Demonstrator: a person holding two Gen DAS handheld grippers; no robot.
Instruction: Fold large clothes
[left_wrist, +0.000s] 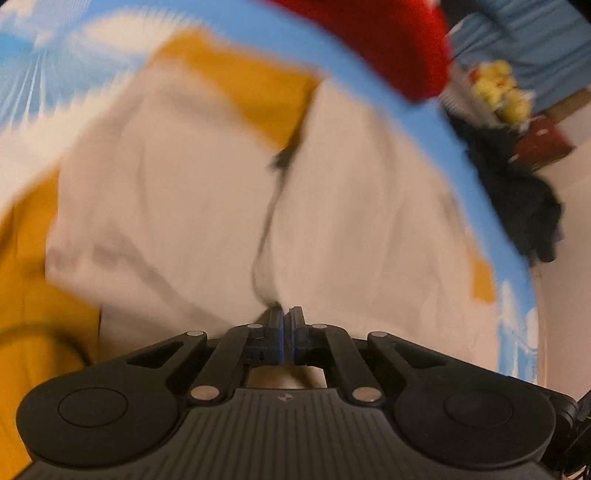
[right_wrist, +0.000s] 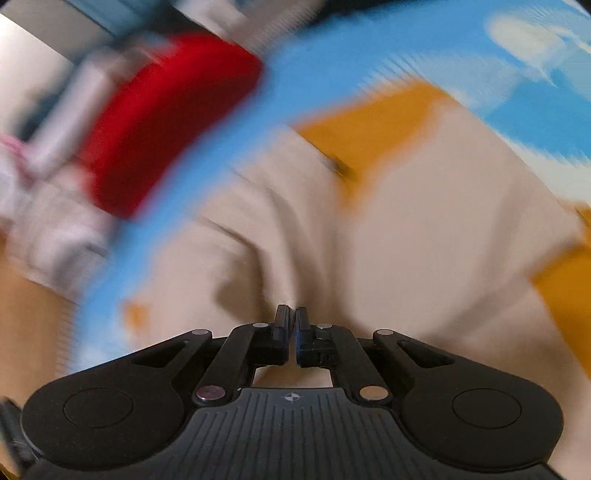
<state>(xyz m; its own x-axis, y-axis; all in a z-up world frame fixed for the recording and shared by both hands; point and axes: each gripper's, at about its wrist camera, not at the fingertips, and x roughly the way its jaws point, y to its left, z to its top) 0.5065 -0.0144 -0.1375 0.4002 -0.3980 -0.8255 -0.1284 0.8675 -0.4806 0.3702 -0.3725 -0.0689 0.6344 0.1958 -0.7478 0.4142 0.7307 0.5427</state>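
Both grippers are pinching the cream garment (left_wrist: 177, 206) at its near edge. It's lying spread on a blue cloud-print sheet (left_wrist: 33, 55), on top of a mustard-yellow cloth (left_wrist: 29, 258) that's showing at the sides and the far end.

Left gripper (left_wrist: 287, 314): jaws pressed together, a fold of cream fabric bunching right at the tips beside a dark seam line (left_wrist: 271, 206). Right gripper (right_wrist: 292, 314): jaws also pressed nearly together, creases radiating from the tips, so I'm reading that as a pinch on the same garment.

Both views are smearing with motion blur, so detail is limited. Can't tell whether each pinch is catching one layer or the yellow layer too.

Judgement: grasp phase done, fold lift coming up. To do it well:
- raising both hands evenly, keeping the held edge taut between them
- carrying it straight toward the far edge, not diagonally
- watching that the yellow cloth isn't dragging along
- keeping clear of the red item (right_wrist: 166, 118) near the sheet's edge
- laying the edge down flat before releasing
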